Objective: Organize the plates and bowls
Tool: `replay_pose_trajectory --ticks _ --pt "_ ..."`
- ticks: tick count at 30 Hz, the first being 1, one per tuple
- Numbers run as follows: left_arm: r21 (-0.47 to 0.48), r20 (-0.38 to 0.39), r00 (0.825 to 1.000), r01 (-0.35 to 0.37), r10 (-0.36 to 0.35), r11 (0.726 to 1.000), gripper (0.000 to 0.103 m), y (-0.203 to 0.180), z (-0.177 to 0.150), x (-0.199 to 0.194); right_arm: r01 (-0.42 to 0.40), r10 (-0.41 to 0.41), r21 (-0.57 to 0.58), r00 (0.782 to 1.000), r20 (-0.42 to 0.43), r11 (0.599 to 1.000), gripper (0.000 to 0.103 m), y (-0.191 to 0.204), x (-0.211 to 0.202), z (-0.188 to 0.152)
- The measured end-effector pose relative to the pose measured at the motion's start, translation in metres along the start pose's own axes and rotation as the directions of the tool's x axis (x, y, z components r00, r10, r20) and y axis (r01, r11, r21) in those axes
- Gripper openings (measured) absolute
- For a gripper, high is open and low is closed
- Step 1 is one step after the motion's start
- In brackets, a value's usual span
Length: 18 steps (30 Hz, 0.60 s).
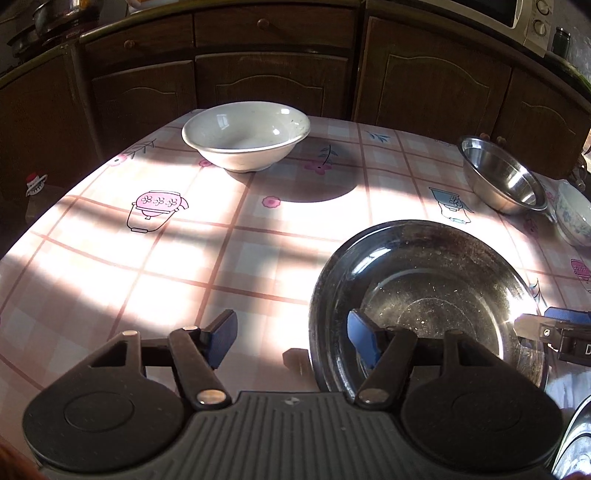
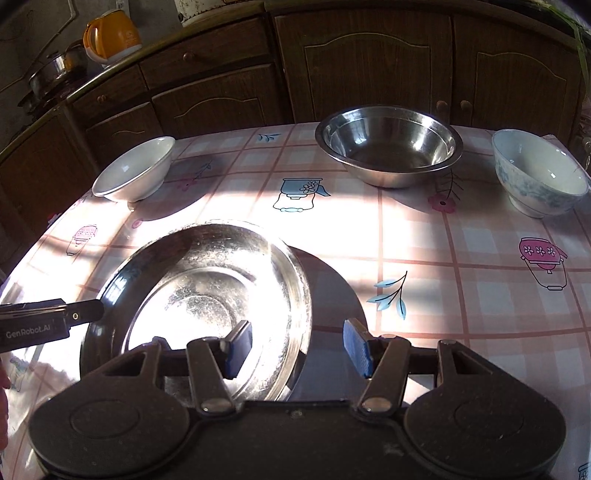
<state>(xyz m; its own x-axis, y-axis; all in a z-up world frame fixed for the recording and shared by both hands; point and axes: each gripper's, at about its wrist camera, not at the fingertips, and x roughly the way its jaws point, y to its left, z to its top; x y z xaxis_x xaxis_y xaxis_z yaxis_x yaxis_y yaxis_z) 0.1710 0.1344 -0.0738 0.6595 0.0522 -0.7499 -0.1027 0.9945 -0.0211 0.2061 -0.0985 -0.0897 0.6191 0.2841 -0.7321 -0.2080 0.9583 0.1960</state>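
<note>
Left wrist view: on the checked pink tablecloth (image 1: 110,280), four vessels in all, counted as one dish and three bowls.

Closest to the near edge of the table, about the middle of it: one wide shallow dish of dark shiny metal (image 1: 424,280), empty, speckled inside. Cannot tell whether resting on the cloth or raised a little above it.

Along the far edge, three bowls, all upright and empty, well apart from each other:
- one white ceramic bowl (image 1: 245,136), towards the far left corner;
- one deep bowl of polished steel (image 1: 502,177), about the middle of the far edge;
- one white porcelain bowl with blue flower pattern (image 2: 539,173), at the far right corner.

Two grippers, both at the dish. Left gripper (image 1: 293,338): jaws about half apart, gripping nothing; one blue pad inside the dish, the other outside over the cloth, the left part of the rim between them and not pressed. Right gripper (image 2: 297,347): same spread, also gripping nothing, astride the right part of the rim, one pad inside and one outside.

Behind the table: a row of dark brown wooden cabinets (image 1: 277,81). On the counter above them: one orange kettle (image 2: 110,35), one white microwave oven (image 1: 517,18).
</note>
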Motion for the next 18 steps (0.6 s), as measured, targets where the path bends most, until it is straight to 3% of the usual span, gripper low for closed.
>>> replay_pose_trajectory --ticks 8,10,12,13,18 --pt "0.004 -0.029 0.999 0.043 -0.043 0.999 0.052 -0.003 0.002 0.019 -0.011 0.011 0.013 1.000 -0.023 1.000 0.069 -0.007 0.019 0.003" --pt "-0.001 -0.040 0.997 0.061 -0.061 0.998 0.042 -0.003 0.002 0.025 -0.030 0.030 0.006 0.999 -0.022 1.000 0.070 -0.005 0.021 0.005" --pt "0.013 -0.027 0.998 0.064 -0.064 0.998 0.031 -0.005 0.000 0.026 -0.060 0.060 0.009 0.998 -0.019 0.998 0.056 -0.003 0.022 0.005" --pt "0.020 -0.029 0.996 0.085 -0.085 0.996 0.025 -0.006 0.000 0.026 -0.070 0.070 0.006 0.997 -0.020 0.998 0.040 -0.001 0.023 0.005" --pt "0.035 -0.007 0.998 0.071 -0.070 0.997 0.023 -0.006 0.000 0.017 -0.046 0.046 0.016 0.999 -0.014 0.999 0.023 -0.001 0.020 0.005"
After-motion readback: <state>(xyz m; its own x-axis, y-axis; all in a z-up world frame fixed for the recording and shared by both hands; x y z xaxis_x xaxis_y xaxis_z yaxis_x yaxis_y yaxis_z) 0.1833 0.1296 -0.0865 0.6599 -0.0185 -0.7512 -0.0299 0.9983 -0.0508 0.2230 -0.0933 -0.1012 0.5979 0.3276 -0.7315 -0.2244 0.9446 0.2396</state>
